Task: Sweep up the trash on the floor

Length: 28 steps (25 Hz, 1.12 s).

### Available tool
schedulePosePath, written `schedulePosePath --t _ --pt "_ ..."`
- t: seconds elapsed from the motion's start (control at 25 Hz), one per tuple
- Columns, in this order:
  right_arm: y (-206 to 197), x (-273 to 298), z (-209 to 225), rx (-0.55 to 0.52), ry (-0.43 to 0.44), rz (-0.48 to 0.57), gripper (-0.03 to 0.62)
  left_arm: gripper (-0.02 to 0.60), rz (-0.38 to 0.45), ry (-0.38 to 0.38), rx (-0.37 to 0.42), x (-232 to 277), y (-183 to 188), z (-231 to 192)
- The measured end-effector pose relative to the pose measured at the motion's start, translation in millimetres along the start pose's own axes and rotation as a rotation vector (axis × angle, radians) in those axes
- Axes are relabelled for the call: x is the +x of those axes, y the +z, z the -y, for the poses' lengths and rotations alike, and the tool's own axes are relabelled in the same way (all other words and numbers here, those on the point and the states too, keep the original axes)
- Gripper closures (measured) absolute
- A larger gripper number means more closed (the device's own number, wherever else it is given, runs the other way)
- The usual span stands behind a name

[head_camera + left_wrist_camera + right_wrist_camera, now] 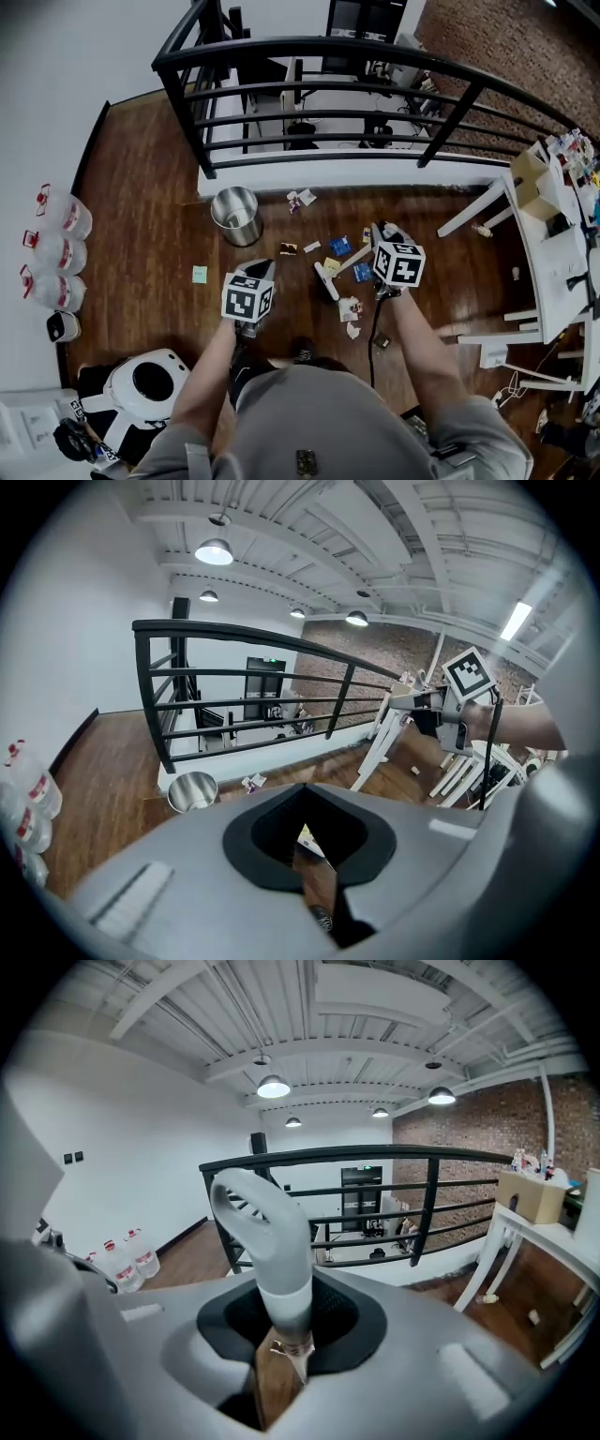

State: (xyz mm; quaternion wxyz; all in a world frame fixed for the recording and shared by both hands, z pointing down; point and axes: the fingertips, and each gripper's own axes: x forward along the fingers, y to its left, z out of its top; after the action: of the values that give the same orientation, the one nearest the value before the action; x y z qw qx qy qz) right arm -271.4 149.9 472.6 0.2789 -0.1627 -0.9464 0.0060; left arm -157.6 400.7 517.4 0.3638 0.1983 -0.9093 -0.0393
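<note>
This is a loft-style office on a mezzanine. A black railing [427, 1208] overlooks desks [328, 98] and chairs [301, 133] below. A brick wall [497, 47] stands alongside, and pendant lamps [214, 551] hang from a bare ceiling [309, 1016].

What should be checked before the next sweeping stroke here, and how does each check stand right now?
1. Right tool gripping the broom handle: ok, jaws closed on it.
2. Broom head at the scraps: ok, it lies among them; floor contact cannot tell.
3. Left tool free: ok, shut, nothing seen between its jaws.
4. Bin upright and open: ok, it stands left of the scraps.
5. All trash in one cluster: not ok, a green note lies apart, further left.
6. White table leg clear of the stroke: ok, it is off to the right.
</note>
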Motion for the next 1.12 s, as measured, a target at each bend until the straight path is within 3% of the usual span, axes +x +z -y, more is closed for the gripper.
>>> schedulePosePath --t 0.16,0.44,0.8,1.12 --pt "23 15 -58 -0.018 0.052 0.025 0.528 0.574 0.008 0.012 -0.018 -20 -4 -44" --pt "55 55 -199 -0.07 0.167 0.032 0.528 0.574 0.025 0.054 -0.064 -60 -8 -156" --pt "60 112 -368 -0.013 0.337 0.022 0.528 0.574 0.018 0.133 -0.11 -108 -20 -279" --pt "37 171 -501 0.018 0.451 -0.049 0.528 0.574 -0.019 0.229 -0.168 -156 -50 -366"
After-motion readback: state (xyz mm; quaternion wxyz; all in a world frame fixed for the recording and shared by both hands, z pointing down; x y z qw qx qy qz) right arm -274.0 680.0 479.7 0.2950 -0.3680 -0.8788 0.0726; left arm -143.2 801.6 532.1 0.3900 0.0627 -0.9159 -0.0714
